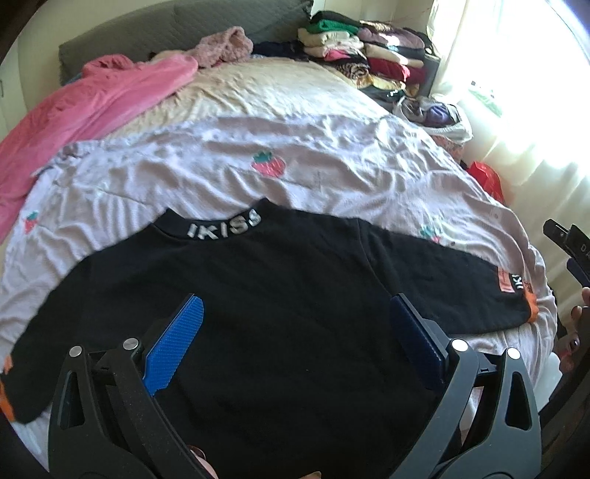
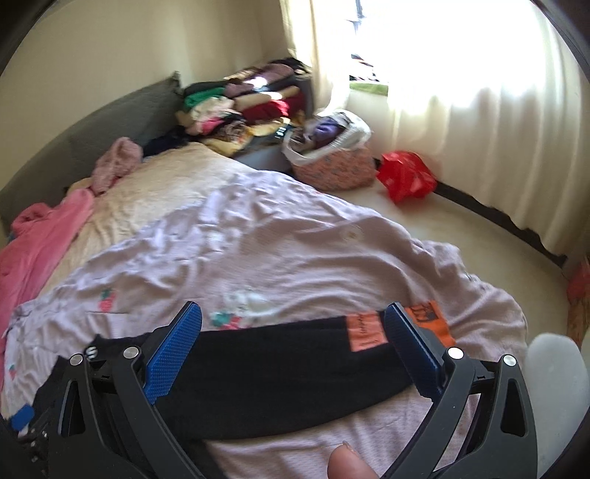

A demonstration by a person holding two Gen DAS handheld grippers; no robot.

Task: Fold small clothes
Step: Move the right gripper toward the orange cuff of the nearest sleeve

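Black long-sleeved knit top [image 1: 258,294] lies flat on the bed [image 1: 295,92] — its right sleeve [image 2: 280,353] crosses between the right gripper [image 2: 293,346]'s wide-open, empty fingers; left gripper [image 1: 295,342] likewise.

Location: home bedroom. Indicators: bed [image 1: 280,88] with headboard [image 1: 155,25], stacked clothes [image 1: 368,55], curtained window [image 2: 461,92].

Ahead of me, the collar [image 1: 224,224] of the black top [image 1: 258,294] reads "IKISS" in pale letters. Its sleeve cuff [image 1: 516,283] shows "IK"; the orange patch's writing is illegible.
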